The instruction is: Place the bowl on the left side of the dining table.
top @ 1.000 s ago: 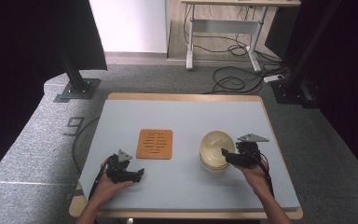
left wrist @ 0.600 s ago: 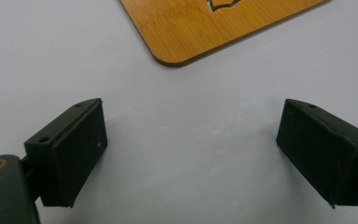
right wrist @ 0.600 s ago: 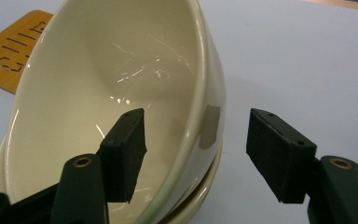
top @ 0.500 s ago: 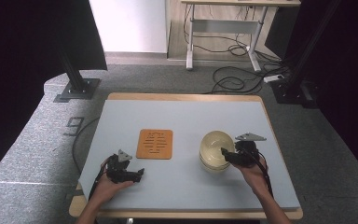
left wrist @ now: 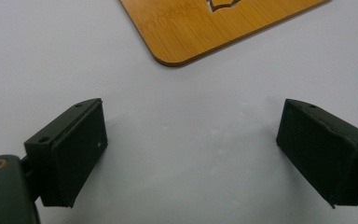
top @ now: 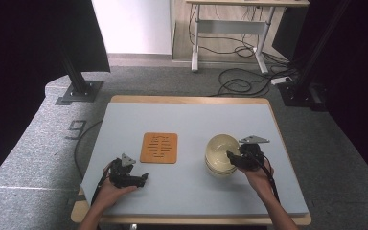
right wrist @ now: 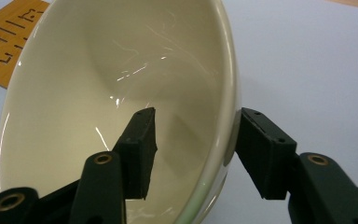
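A cream bowl (top: 220, 149) stands right of the table's middle and seems to sit in a second one. My right gripper (top: 232, 158) straddles its near right rim. In the right gripper view one jaw is inside the bowl (right wrist: 98, 88) and the other outside against the wall. My right gripper (right wrist: 196, 116) has just been closing, with the rim between its jaws and a gap still at the inner pad. My left gripper (top: 143, 178) rests open at the front left, and in its own view the left gripper (left wrist: 191, 109) has only bare table between its jaws.
An orange bamboo mat (top: 159, 147) with cut slots lies flat in the middle of the grey-blue table (top: 187, 117); its corner (left wrist: 205, 28) lies just past my left jaws. A desk and cables are on the floor beyond the table.
The right gripper's jaws have drawn closer together across the bowl's rim. Both hands and the bowl keep their places.
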`<control>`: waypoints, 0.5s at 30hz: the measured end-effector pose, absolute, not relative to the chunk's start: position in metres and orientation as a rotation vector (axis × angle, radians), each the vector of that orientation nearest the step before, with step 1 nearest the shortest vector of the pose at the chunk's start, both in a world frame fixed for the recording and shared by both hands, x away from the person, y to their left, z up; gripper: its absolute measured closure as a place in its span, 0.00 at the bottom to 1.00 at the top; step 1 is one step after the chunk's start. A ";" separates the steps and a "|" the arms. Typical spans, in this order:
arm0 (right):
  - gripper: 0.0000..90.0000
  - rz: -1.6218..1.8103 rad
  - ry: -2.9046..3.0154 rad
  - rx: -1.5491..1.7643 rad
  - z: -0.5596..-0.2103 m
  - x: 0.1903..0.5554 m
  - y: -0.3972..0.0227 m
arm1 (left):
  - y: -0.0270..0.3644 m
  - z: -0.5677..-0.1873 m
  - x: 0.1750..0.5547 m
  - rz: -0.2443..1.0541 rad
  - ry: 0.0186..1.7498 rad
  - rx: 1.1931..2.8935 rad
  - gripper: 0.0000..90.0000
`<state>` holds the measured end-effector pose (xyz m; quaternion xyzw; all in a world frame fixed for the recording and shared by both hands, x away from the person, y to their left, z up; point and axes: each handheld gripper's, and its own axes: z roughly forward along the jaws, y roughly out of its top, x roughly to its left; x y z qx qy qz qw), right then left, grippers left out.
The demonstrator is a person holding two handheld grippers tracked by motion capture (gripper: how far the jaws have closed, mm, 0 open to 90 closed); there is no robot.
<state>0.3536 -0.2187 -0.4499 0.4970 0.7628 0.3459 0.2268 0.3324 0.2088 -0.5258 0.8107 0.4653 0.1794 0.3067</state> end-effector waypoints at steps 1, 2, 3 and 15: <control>0.56 0.954 2.103 1.370 -0.450 0.354 -0.219 | 0.209 -0.526 0.332 0.474 1.231 2.145 0.09; 0.57 0.955 2.105 1.368 -0.450 0.353 -0.219 | 0.209 -0.526 0.332 0.475 1.231 2.144 0.09; 0.59 0.957 2.106 1.368 -0.450 0.353 -0.218 | 0.209 -0.526 0.332 0.474 1.231 2.145 0.09; 0.80 0.868 2.061 1.377 -0.448 0.354 -0.216 | 0.209 -0.526 0.332 0.474 1.231 2.144 0.09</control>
